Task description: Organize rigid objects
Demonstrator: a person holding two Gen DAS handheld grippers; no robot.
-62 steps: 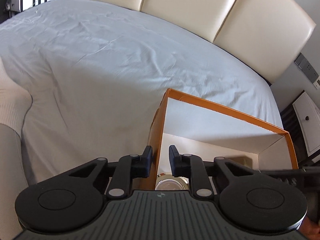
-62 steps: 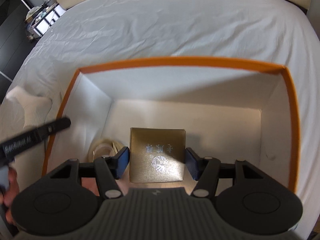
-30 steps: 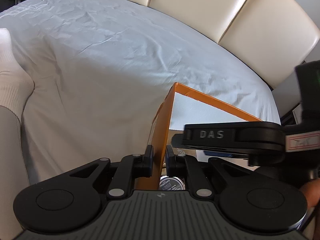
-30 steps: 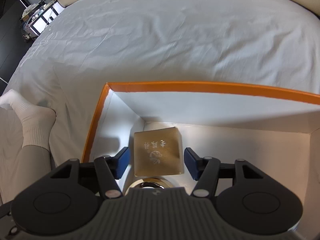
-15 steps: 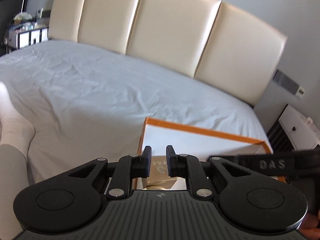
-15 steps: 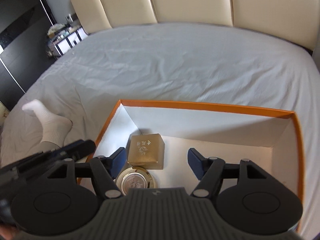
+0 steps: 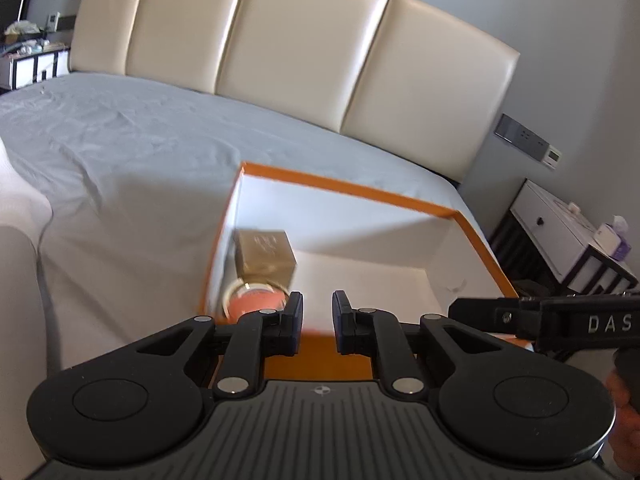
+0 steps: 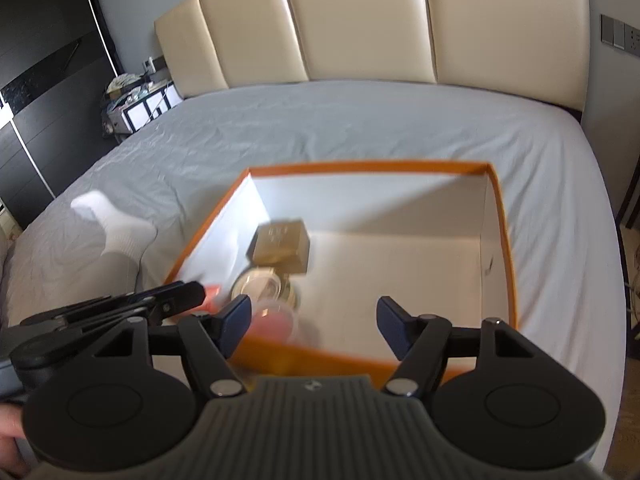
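Observation:
An orange box (image 7: 352,190) with a white inside lies on the bed. In its near left corner sits a gold box (image 7: 264,256) with a round gold-rimmed tin (image 7: 256,300) just in front of it. My left gripper (image 7: 317,318) hangs over the box's near wall, shut and holding nothing. In the right wrist view my right gripper (image 8: 314,320) is open above the same wall of the orange box (image 8: 502,240), nothing between its pads. The gold box (image 8: 282,246) and the tin (image 8: 262,286) lie ahead of its left finger. A blurred pinkish patch by the tin is unclear.
A person's leg in a white sock (image 8: 116,232) rests on the grey sheet left of the box. The cream headboard (image 7: 280,60) stands behind. A white nightstand (image 7: 560,232) is to the right, and a cluttered one (image 8: 136,104) by a black wardrobe to the left.
Both grippers have drawn back and up out of the box. The right jaws widened away from the gold box, which stays in the corner. The left jaws have come off the box's wall.

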